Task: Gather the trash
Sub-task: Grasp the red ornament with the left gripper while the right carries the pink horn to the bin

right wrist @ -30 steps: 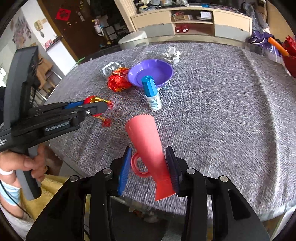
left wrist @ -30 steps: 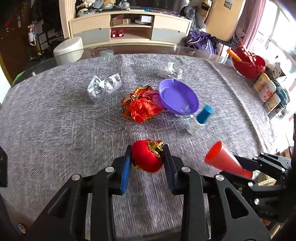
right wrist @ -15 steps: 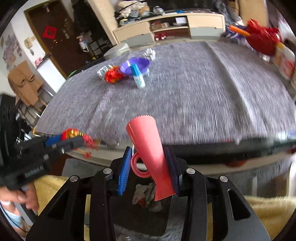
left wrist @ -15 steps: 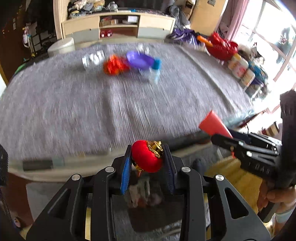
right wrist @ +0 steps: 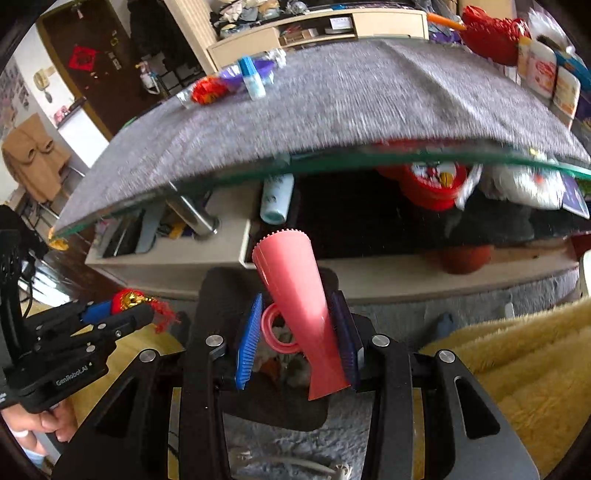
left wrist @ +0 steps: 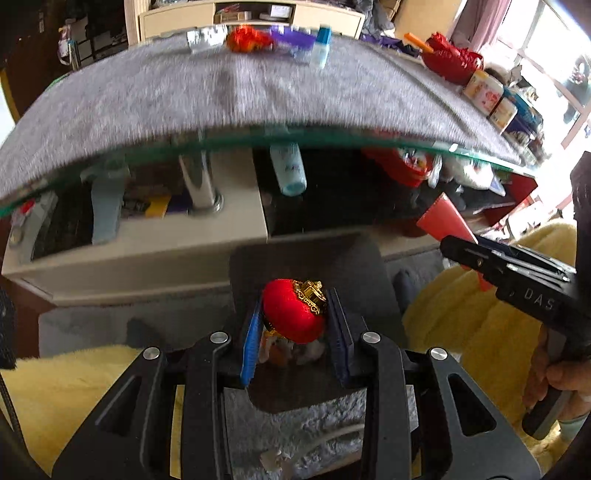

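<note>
Grey cloth covers the glass tabletop (left wrist: 258,99), seen from past its near edge, with a purple bowl (right wrist: 258,68) and a blue-capped bottle (right wrist: 253,79) left at its far side. Left gripper (left wrist: 295,328) jaws clamp a red lantern ornament (left wrist: 293,314) above a black bin (left wrist: 306,266). At three o'clock, right gripper (right wrist: 299,332) jaws grip a pink cup (right wrist: 295,291) over that bin.

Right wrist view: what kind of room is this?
Likely a lived-in home living room: cream sideboard with open shelves, glass table under a grey cloth, tan coat hanging by a dark door.
</note>
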{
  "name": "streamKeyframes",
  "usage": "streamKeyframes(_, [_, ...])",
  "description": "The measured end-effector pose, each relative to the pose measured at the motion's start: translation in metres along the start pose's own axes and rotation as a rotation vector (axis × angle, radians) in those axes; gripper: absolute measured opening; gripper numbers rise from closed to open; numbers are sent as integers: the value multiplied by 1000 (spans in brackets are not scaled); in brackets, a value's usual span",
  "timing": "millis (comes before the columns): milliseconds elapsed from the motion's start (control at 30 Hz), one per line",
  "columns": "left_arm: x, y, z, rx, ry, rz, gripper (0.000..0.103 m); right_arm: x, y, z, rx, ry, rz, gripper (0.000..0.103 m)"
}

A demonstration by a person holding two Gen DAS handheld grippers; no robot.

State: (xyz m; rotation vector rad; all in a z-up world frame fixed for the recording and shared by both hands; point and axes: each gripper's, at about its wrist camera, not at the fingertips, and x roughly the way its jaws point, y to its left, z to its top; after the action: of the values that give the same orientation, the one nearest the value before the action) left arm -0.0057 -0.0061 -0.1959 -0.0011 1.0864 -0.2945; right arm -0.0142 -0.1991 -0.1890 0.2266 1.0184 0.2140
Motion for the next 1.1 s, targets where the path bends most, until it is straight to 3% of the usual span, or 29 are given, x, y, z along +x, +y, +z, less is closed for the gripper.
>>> streamKeyframes(367, [28, -4, -28, 15, 41, 9, 31, 25, -8, -16, 26, 69, 51, 39])
streamKeyframes(833, [41, -8, -29, 31, 65, -23, 31, 45, -2, -19, 16, 126, 101, 40])
streamKeyframes(933, [44, -7, -31, 28, 74, -19, 40, 44, -5, -18, 31, 122, 98, 53])
streamKeyframes(1100, [44, -7, -32, 27, 74, -12, 53, 42, -9, -17, 55, 119, 101, 55])
